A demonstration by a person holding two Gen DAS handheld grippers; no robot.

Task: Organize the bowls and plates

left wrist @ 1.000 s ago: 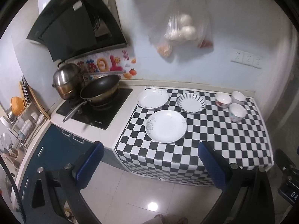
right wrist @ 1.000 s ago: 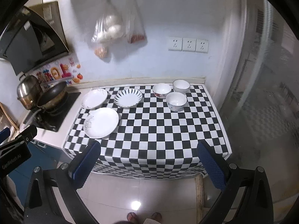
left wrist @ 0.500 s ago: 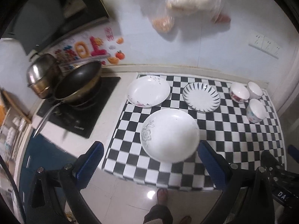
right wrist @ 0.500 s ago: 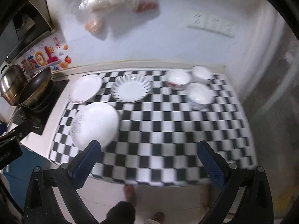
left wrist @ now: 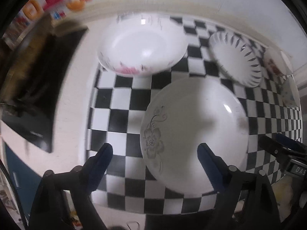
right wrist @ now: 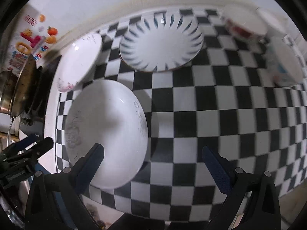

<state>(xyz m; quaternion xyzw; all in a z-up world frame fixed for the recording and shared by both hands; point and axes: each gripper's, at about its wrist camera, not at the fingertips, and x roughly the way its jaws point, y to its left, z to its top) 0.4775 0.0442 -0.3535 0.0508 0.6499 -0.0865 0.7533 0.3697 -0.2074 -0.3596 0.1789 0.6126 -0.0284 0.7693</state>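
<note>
A large white plate with a grey flower (left wrist: 193,134) lies near the front of the checkered counter; it also shows in the right wrist view (right wrist: 105,134). Behind it lie a white plate with pink flowers (left wrist: 142,48) and a plate with blue-striped rim (right wrist: 161,44). Small bowls (right wrist: 247,26) stand at the back right. My left gripper (left wrist: 155,157) is open, low over the flower plate's left edge. My right gripper (right wrist: 153,155) is open, over the plate's right edge. Neither holds anything.
A black hob (left wrist: 32,99) with a wok (right wrist: 25,88) and steel pot lies left of the checkered cloth (right wrist: 220,115). The wall runs close behind the plates. The counter's front edge is just below the grippers.
Both grippers have dropped from high above the floor to close over the counter, converging on the large flower plate. Nothing on the counter has moved.
</note>
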